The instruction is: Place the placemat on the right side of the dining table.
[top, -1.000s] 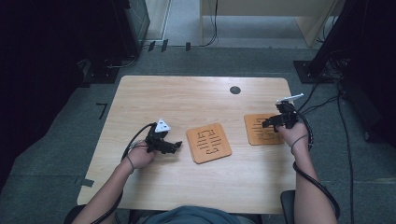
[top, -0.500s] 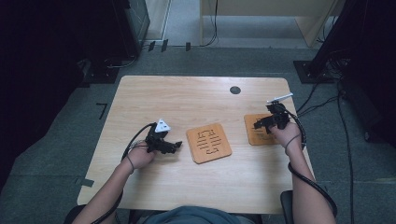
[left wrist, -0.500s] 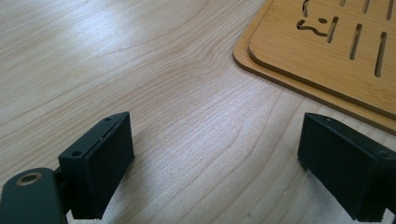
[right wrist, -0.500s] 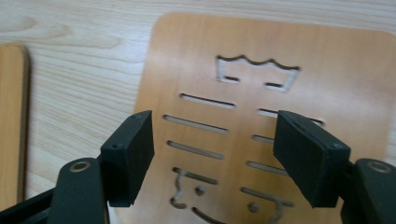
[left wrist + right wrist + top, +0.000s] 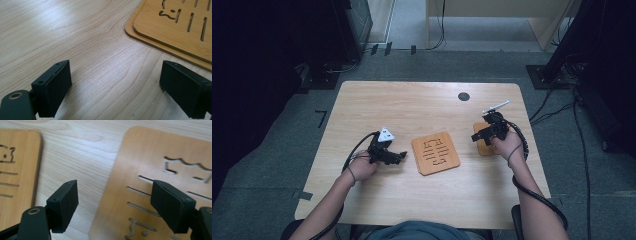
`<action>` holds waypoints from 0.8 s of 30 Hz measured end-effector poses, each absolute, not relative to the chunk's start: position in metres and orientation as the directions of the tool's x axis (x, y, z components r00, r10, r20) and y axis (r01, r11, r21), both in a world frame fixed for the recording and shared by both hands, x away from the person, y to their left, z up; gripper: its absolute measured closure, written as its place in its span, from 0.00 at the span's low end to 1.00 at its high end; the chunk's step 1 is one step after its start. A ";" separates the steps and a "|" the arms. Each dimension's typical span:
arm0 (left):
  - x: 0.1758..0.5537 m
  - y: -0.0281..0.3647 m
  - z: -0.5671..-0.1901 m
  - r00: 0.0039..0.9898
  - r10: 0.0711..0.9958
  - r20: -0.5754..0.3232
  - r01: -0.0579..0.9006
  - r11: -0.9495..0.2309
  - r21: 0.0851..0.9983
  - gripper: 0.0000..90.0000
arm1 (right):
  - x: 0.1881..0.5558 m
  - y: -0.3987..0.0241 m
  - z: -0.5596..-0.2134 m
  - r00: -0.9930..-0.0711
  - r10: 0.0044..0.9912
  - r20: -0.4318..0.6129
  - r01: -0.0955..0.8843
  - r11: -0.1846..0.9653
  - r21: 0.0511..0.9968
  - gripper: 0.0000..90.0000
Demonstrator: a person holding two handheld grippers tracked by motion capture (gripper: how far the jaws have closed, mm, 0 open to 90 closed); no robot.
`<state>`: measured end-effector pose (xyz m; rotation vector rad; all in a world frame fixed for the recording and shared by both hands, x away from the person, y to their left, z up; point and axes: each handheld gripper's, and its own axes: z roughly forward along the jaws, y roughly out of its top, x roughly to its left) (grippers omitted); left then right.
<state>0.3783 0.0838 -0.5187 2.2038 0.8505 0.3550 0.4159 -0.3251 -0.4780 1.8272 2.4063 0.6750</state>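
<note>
The right gripper [image 5: 479, 136], jaws just spreading and released, hides most of the right wooden mat [image 5: 484, 147]; left gripper [image 5: 398, 157] gapes empty.

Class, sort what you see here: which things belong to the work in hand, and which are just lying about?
In the work:
- right wooden mat, under the open right gripper, whose jaws have just been opening
- middle wooden mat, a stack of two, beside the open left gripper

Lying about:
- dark round hole in the table
- cables on the floor
</note>
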 end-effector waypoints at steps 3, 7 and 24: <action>0.378 0.084 -0.519 0.743 0.670 -0.006 0.466 -0.511 0.722 0.11 | 0.415 -0.316 -0.478 -0.329 0.920 0.212 0.901 0.239 0.362 0.25; 0.378 0.084 -0.519 0.743 0.670 -0.006 0.466 -0.511 0.722 0.11 | 0.414 -0.307 -0.479 -0.346 0.915 0.207 0.895 0.256 0.365 0.25; 0.378 0.084 -0.519 0.742 0.670 -0.006 0.467 -0.511 0.722 0.11 | 0.410 -0.272 -0.483 -0.428 0.886 0.181 0.860 0.337 0.384 0.24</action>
